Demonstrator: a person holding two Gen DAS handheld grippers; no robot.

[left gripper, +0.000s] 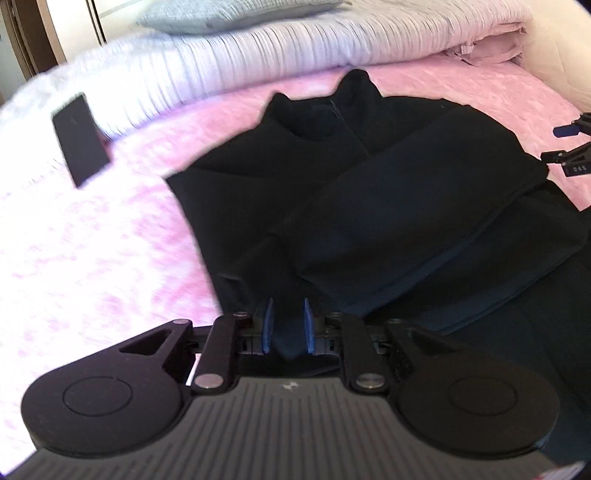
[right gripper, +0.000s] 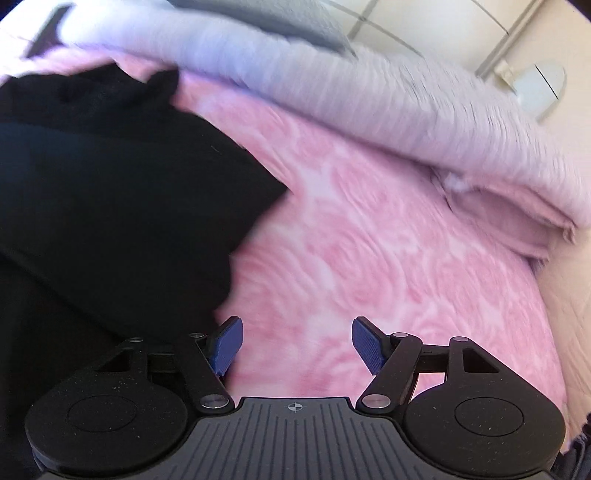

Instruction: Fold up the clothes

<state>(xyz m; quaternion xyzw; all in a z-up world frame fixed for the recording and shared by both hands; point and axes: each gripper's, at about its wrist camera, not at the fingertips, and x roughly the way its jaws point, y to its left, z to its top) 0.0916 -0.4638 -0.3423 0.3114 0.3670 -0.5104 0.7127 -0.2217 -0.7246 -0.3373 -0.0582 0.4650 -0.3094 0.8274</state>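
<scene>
A black zip-up jacket [left gripper: 369, 184] lies flat on the pink bedspread [left gripper: 92, 240], collar toward the far side, with one sleeve folded diagonally across its front. My left gripper [left gripper: 288, 321] is low over the jacket's near hem. Its blue pads stand a narrow gap apart, with dark cloth lying between them and no visible pinch. In the right wrist view the jacket [right gripper: 110, 184] fills the left side. My right gripper [right gripper: 297, 343] hangs open beside the jacket's right edge, over bare bedspread [right gripper: 369, 240]. Its fingers [left gripper: 569, 147] also show at the left wrist view's right edge.
A flat black phone-like slab [left gripper: 81, 140] rests at the far left of the bed. A ribbed white blanket [left gripper: 258, 55] is bunched along the far side, with a grey pillow [left gripper: 229, 14] behind it. A folded pink sheet [right gripper: 517, 221] lies at the right, near the bed's edge.
</scene>
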